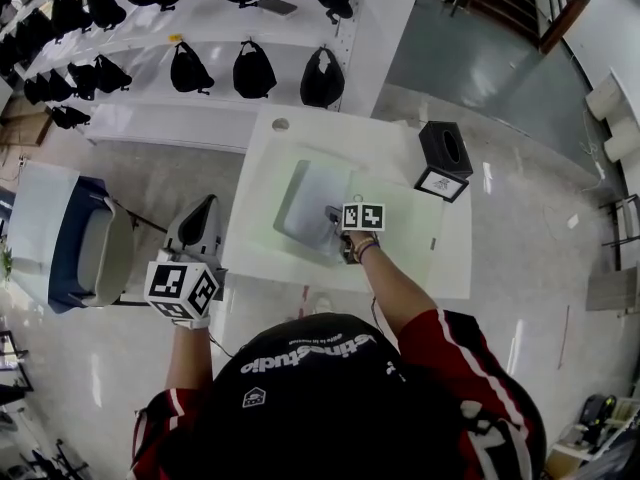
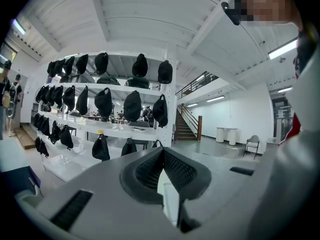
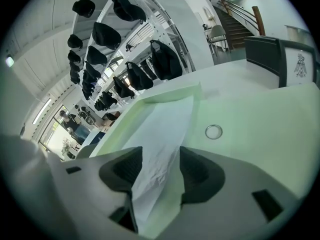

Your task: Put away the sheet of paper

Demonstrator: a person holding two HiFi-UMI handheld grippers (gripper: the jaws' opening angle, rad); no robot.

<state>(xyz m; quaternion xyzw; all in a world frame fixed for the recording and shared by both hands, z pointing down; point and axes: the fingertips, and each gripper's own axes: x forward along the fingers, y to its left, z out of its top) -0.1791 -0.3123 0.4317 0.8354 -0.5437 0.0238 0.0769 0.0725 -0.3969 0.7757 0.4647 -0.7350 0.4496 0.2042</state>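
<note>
The right claw [image 3: 160,155] is held open, its two dark pads set apart, and the sheet of paper [image 3: 167,129] is seen running between them; whether the pads touch the sheet cannot be told. The paper is slightly creased near the claw and stretches away from it, lying flat on a pale green mat [image 3: 250,119]. From the head view, the right claw [image 1: 333,215] is seen lowered onto the near right part of the sheet of paper [image 1: 310,200], with the marker cube [image 1: 362,216] just behind it. The mat [image 1: 400,230] is spread over the white desk [image 1: 300,128].

The left claw [image 2: 162,154] is closed, its pads brought together at the tips with nothing caught between them. It is held off the desk, to its left, and is pointed toward the shelves. From the head view, the left claw [image 1: 207,205] is seen well apart from the paper.

A black box [image 1: 445,146] is stood at the desk's far right corner, with a small framed card [image 1: 441,183] just beside it. Beyond the desk, white shelves [image 1: 250,98] are hung with black caps [image 1: 254,68].
</note>
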